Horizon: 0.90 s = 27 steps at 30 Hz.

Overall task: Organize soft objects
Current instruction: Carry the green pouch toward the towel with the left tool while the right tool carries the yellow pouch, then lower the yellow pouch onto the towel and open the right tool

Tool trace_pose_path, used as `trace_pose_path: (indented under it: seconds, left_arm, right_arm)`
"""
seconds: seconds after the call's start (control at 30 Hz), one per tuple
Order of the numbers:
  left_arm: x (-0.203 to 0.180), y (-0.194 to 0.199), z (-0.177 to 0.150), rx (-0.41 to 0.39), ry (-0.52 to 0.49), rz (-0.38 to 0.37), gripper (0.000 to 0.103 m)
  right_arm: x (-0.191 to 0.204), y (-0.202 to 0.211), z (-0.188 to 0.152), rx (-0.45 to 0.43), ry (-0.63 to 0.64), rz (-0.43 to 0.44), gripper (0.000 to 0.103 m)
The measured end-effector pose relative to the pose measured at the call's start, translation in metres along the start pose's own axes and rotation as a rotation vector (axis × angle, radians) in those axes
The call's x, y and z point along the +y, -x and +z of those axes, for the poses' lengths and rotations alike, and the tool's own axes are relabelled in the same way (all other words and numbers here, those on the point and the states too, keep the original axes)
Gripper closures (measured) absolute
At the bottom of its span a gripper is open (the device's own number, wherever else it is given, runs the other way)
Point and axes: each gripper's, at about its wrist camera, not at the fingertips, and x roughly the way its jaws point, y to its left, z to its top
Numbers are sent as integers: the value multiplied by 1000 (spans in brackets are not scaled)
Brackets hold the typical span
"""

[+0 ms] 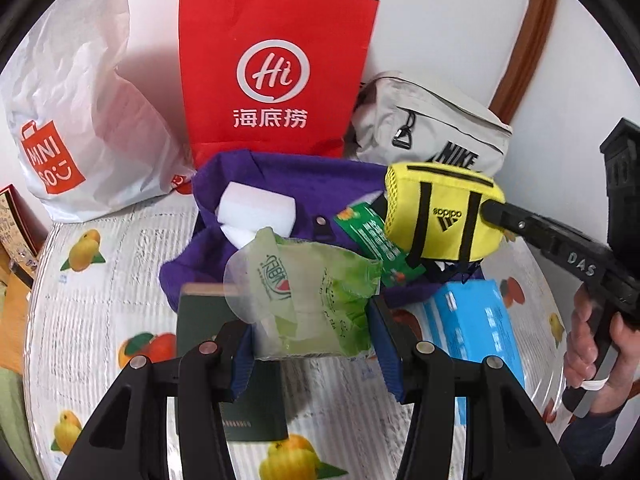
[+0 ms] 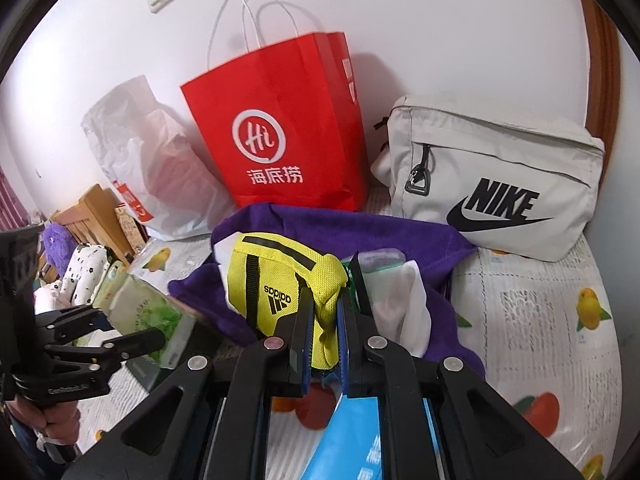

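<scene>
My left gripper [image 1: 312, 334] is shut on a translucent green wipes packet [image 1: 316, 292], held above a dark green notebook [image 1: 248, 400]. In the right wrist view that left gripper [image 2: 132, 328] is at the left edge with the packet [image 2: 152, 312] in it. My right gripper [image 2: 325, 320] is shut on a fold of the yellow Adidas pouch [image 2: 276, 276]. From the left wrist view the pouch [image 1: 440, 212] hangs from the right gripper [image 1: 491, 211] over a purple cloth [image 1: 280, 176]. White foam blocks [image 1: 256, 208] and a green sachet [image 1: 372, 236] lie on the cloth.
Against the wall stand a red paper bag [image 1: 276, 72], a white Miniso plastic bag [image 1: 80, 120] and a grey Nike bag [image 2: 496, 184]. A blue box [image 1: 472, 320] lies on the fruit-print table cover [image 1: 100, 280]. A person's hand [image 1: 588, 352] holds the right gripper's handle.
</scene>
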Motion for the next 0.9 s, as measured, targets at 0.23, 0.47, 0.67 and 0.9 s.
trace_pose_path:
  seconds: [0.23,0.47,0.67,0.9]
  left_arm:
    - [9,-18,14,14,9,2,53]
    - [12,-33,25,28,11,-5,53]
    - [14,-42,32,36,16,0,53]
    - [15,-47,37,37,19,4,53]
  right_arm:
    - [-3,-38,6,55,6,-6,92]
    - [-1,-68,4,125,31,-3,92]
    - [-7,-81,0,164,19,-3,92]
    - [-12,-84,-2,187,15,-8,90]
